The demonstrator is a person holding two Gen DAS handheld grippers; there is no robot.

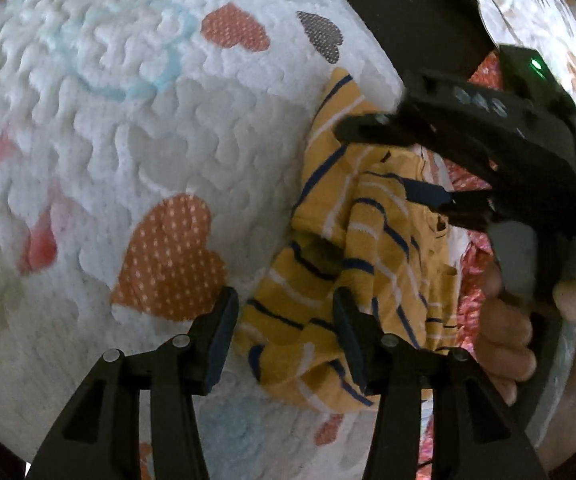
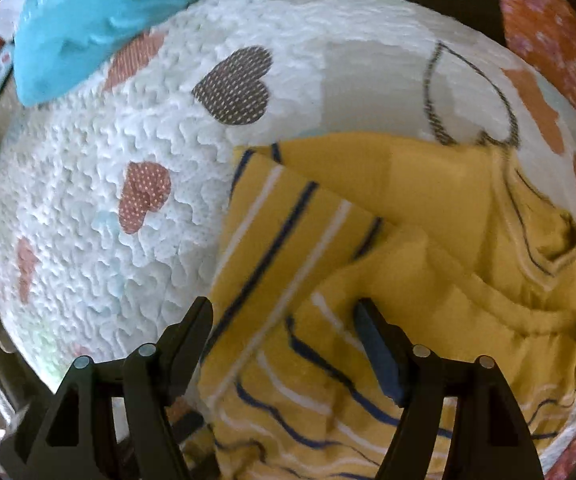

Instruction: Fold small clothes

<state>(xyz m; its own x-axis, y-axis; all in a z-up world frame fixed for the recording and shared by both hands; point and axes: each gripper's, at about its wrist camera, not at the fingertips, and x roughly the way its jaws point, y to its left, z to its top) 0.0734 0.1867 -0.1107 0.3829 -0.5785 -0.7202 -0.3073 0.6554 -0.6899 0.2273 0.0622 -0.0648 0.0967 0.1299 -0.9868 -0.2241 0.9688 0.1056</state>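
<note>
Yellow striped shirt (image 2: 427, 208) beneath downward-pointing, open right gripper (image 2: 284, 344).

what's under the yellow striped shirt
The yellow striped shirt lies on the white heart-print quilt. Whatever sits beneath its folded layers is covered.

Yellow striped garment (image 2: 387, 280) cut off at 6 o'clock in right wrist view, its folds smeared by blur. Turquoise cushion (image 2: 100, 16) cropped at 11 o'clock. In left wrist view, right gripper (image 1: 399, 160) blurred at 3 o'clock, hiding part of garment; hand (image 1: 507, 320) partly cropped.
</note>
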